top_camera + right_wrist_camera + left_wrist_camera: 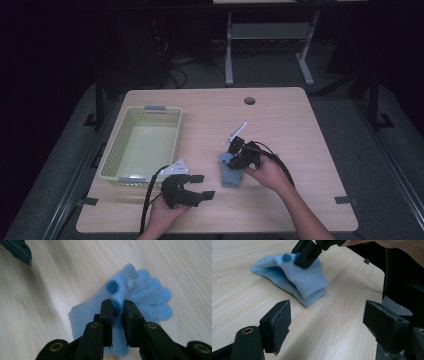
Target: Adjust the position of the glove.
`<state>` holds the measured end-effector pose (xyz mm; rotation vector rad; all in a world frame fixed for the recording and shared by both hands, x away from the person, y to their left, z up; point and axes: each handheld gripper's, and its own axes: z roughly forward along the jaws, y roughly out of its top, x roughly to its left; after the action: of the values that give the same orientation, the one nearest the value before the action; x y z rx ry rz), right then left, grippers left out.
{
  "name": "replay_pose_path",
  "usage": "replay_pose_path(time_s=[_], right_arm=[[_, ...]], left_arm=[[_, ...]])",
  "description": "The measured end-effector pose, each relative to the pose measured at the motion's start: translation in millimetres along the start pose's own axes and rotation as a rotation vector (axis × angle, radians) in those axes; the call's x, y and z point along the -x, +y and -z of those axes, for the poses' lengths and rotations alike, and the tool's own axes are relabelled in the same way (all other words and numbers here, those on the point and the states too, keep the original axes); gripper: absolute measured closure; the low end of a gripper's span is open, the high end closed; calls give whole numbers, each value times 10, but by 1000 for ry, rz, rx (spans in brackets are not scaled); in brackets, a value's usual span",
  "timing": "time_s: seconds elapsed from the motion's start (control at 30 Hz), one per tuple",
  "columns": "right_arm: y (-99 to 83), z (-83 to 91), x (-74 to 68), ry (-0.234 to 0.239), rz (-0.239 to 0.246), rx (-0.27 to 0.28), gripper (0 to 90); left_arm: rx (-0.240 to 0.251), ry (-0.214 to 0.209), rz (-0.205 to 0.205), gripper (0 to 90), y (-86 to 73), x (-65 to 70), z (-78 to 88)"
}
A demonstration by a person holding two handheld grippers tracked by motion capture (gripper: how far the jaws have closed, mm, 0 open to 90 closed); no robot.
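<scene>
A light blue knitted glove (pixel 231 176) with dark blue dots lies folded on the wooden table (pixel 280 120), right of centre. My right gripper (pixel 233 162) points down at its upper end. In the right gripper view the glove (pixel 142 296) lies under the right gripper (pixel 117 303), whose jaws stand a narrow gap apart over a dark dot, with no fabric pinched between the pads. My left gripper (pixel 196 187) rests near the front edge, wide open and holding nothing. In its own view the left gripper (pixel 327 315) faces the glove (pixel 309 282) and the right gripper (pixel 305 257) above it.
A pale green plastic basket (pixel 116 147) stands at the table's left side, close behind the left gripper. A round cable hole (pixel 249 100) sits near the far edge. Bare wood stretches across the right and far parts of the table.
</scene>
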<state>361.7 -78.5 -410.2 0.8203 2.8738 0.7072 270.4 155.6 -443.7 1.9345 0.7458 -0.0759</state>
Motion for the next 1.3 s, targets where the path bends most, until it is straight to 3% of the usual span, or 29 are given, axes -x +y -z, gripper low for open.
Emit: replay_pose_path(time_s=[0.33, 0.4, 0.53, 0.8, 0.97, 1.13, 1.2, 1.3], right_arm=[[-6, -61, 17, -10, -8, -11, 637], [-17, -36, 30, 2, -37, 22, 702], [-39, -51, 59, 31, -77, 36, 765], [-135, -223, 82, 44, -125, 19, 761], [-211, -134, 84, 33, -166, 78, 626], [-283, -42, 79, 24, -210, 105, 555], [-323, 0, 89, 20, -233, 118, 525], [-389, 54, 94, 24, -276, 143, 480]], left_arm=[[-7, 2, -6, 223, 0, 9, -4], [-8, 2, -6, 228, 1, 12, -7], [-15, 2, -9, 236, 2, 10, -10], [-26, 3, -11, 258, 16, 23, -41], [-31, -8, 11, 282, 32, 32, -88], [-12, -38, 91, 284, 88, 5, -110], [-16, -14, 96, 285, 118, 7, -126], [-16, 3, 141, 288, 166, -30, -171]])
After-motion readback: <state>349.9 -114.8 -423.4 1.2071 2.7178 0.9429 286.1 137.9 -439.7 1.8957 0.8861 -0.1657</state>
